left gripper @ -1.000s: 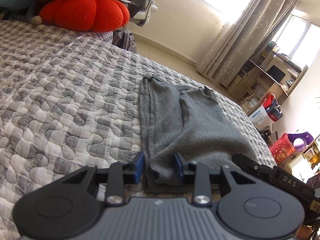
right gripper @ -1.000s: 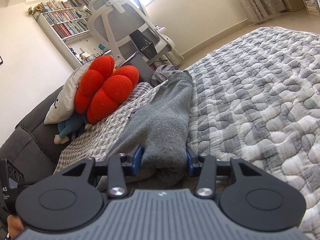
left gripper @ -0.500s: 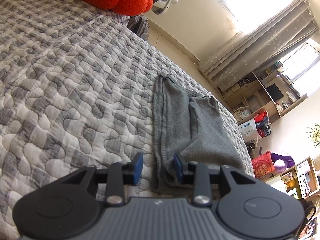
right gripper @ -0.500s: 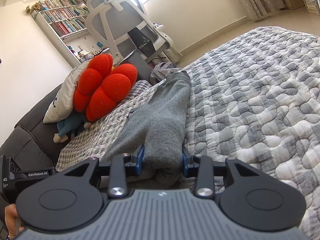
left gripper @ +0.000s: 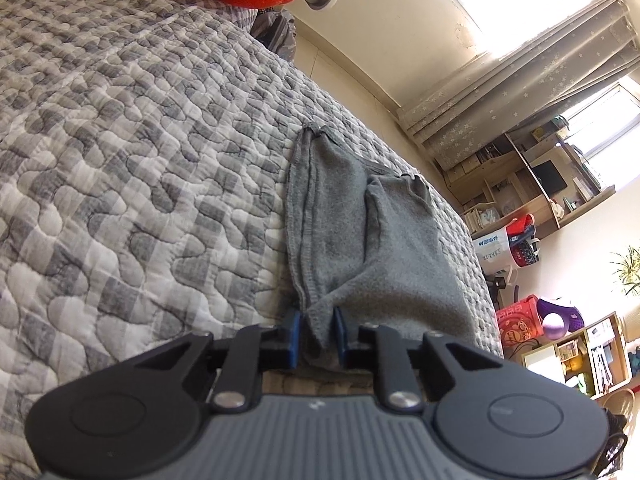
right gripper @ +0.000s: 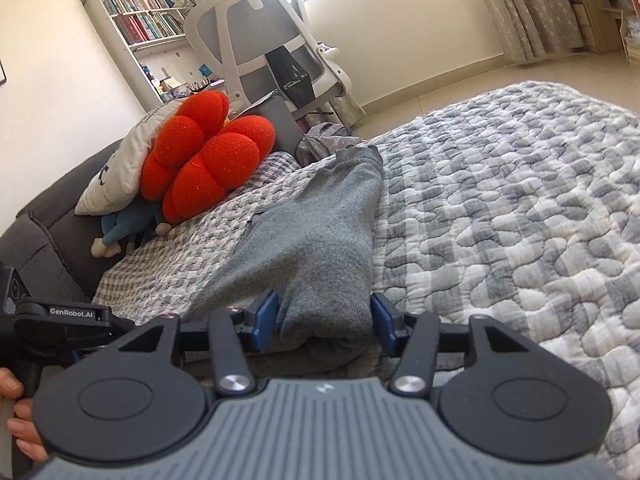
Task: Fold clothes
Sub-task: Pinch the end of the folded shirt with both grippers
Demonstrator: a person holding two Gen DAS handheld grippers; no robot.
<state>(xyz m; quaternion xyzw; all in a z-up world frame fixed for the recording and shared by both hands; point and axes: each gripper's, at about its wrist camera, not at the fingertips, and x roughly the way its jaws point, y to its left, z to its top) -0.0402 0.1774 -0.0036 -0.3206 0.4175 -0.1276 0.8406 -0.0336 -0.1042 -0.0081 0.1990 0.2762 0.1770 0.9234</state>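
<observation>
A grey knit garment (left gripper: 352,232) lies folded lengthwise on the grey-and-white quilted bed (left gripper: 120,168). My left gripper (left gripper: 316,334) is shut on the garment's near corner, and a pinch of fabric rises between its blue pads. In the right wrist view the same garment (right gripper: 320,232) stretches away from me. My right gripper (right gripper: 326,318) is open, its blue pads on either side of the garment's thick near end. The left gripper's body shows at the left edge of the right wrist view (right gripper: 68,316).
A red flower cushion (right gripper: 200,156), a white pillow (right gripper: 116,172) and a blue plush toy lie at the head of the bed. A white office chair (right gripper: 272,52) and bookshelves stand beyond. Curtains, a desk (left gripper: 540,184) and bags line the far side.
My left gripper has closed from open onto the garment's corner and tilted. My right gripper has stayed open around the garment's end and shifted slightly.
</observation>
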